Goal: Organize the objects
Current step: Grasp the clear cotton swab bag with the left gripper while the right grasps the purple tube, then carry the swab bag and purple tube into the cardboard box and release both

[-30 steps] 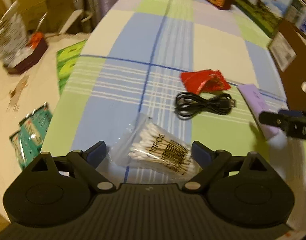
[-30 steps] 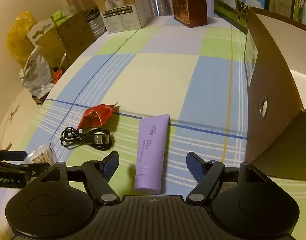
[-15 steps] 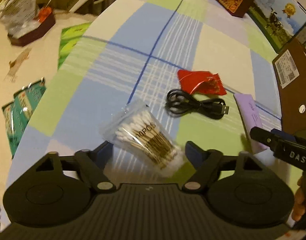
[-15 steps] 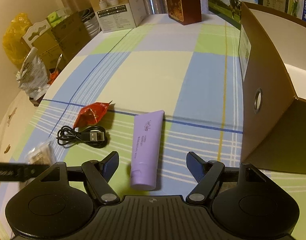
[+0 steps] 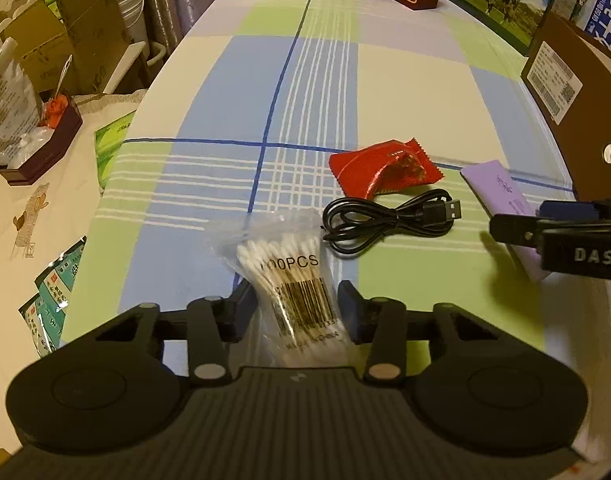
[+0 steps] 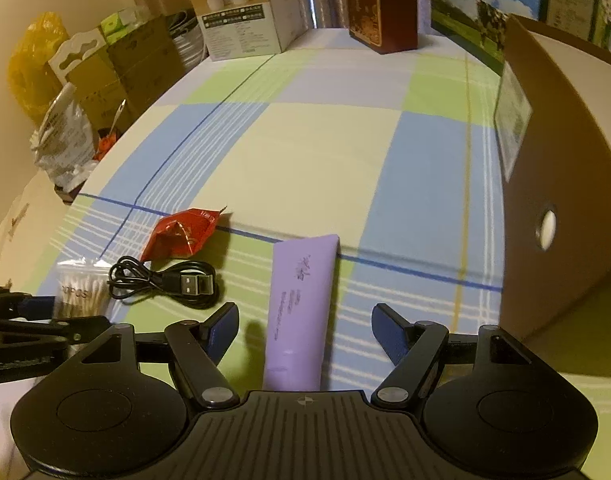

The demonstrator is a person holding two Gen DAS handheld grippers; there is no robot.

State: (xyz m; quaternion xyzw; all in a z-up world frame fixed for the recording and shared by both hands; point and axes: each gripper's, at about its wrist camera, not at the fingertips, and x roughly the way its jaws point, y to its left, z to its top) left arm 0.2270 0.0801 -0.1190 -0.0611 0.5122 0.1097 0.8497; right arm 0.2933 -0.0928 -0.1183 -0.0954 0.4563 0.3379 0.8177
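A clear bag of cotton swabs (image 5: 289,268) lies on the checked tablecloth (image 5: 405,92) near the front edge. My left gripper (image 5: 297,308) has closed on its sides, both pads touching the plastic. A purple tube (image 6: 301,292) lies lengthwise between the fingers of my right gripper (image 6: 305,328), which stands open and clear of it. A coiled black USB cable (image 5: 385,220) and a red snack packet (image 5: 385,172) lie between the two items. In the left wrist view the right gripper (image 5: 545,232) covers part of the tube (image 5: 501,188).
An open brown cardboard box (image 6: 553,184) stands on its side at the right. A white carton (image 6: 241,20), a dark red box (image 6: 381,4) and a milk carton (image 5: 493,4) line the far end. Beyond the table's left edge are packets (image 5: 53,300) and cardboard boxes (image 5: 89,28).
My left gripper has moved forward over the swab bag and its fingers have narrowed onto it. The right gripper has advanced so the tube sits deeper between its open fingers.
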